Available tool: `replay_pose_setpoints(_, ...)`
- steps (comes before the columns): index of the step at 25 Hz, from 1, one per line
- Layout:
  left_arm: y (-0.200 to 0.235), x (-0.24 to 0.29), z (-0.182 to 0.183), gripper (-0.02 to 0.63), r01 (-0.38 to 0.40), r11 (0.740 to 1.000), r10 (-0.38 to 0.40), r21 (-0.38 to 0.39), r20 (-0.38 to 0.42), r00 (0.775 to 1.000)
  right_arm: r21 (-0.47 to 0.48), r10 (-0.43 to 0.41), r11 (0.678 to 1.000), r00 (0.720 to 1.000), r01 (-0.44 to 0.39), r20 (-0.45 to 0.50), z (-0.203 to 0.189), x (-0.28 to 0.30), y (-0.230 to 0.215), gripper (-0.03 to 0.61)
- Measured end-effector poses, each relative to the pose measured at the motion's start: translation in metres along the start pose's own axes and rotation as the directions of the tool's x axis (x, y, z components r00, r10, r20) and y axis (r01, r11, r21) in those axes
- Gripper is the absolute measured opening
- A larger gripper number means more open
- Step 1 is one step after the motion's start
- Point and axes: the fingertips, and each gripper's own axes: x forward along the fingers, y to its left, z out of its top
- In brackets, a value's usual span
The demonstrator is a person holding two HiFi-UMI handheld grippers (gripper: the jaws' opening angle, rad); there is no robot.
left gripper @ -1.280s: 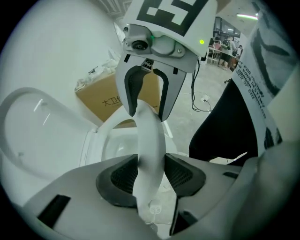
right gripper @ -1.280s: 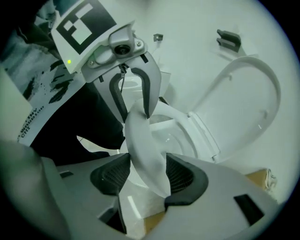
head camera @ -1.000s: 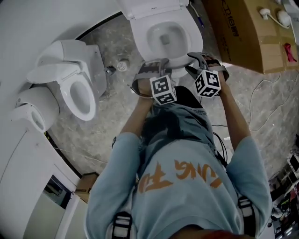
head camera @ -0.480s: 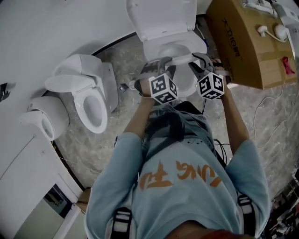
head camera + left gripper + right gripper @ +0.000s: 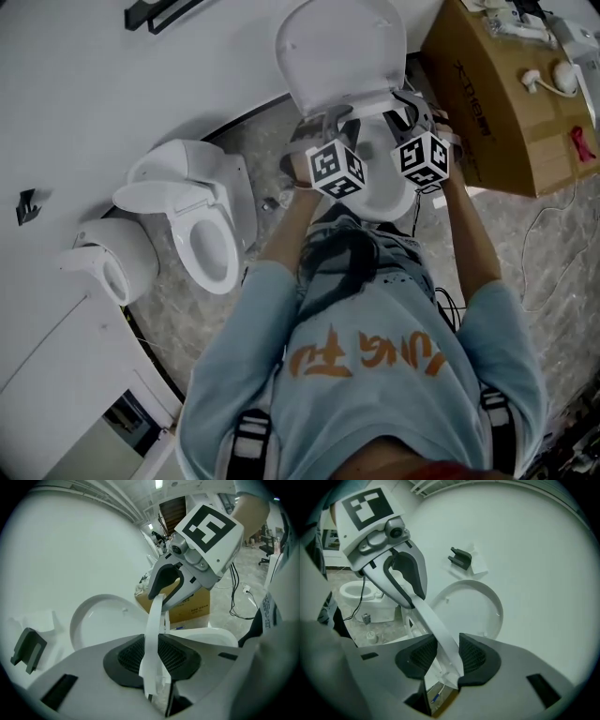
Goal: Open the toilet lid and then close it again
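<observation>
Clamping the thin white plastic seat ring (image 5: 153, 620), the left gripper (image 5: 157, 654) and right gripper (image 5: 449, 656) had just been closing their jaws, probably sharing the load so it would not twist.

Left hand-held gripper (image 5: 154, 657), right hand-held gripper (image 5: 446, 657), outstretched (jaws just closed on seat (image 5: 153, 616))

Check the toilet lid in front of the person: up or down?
Up. The head view shows the lid standing raised behind the bowl, underside toward the camera; both gripper views show that round underside too.
</observation>
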Motion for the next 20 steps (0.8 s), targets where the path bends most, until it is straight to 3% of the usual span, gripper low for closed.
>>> replay_pose_setpoints(5,0.044,0.014,-0.003,0.103,-0.057,0.997,0.056,0.054,0.009,0.998,0.051,-0.042,0.998,0.999,0.042,-0.001,0.019,0.031,-0.031,0.158)
replay_pose_setpoints(12,0.091,0.038,-0.009,0.091,-0.105,0.989,0.103,0.099,0.032,0.994,0.083,-0.038,0.996,0.999,0.041,-0.03,0.034,0.069,-0.06,0.169)
replay_pose_setpoints(20,0.133,0.064,-0.015,0.087,-0.141,0.986,0.138,0.09,0.038,0.99,0.099,-0.06,0.993,0.998,0.063,-0.035,0.044,0.107,-0.087,0.179)
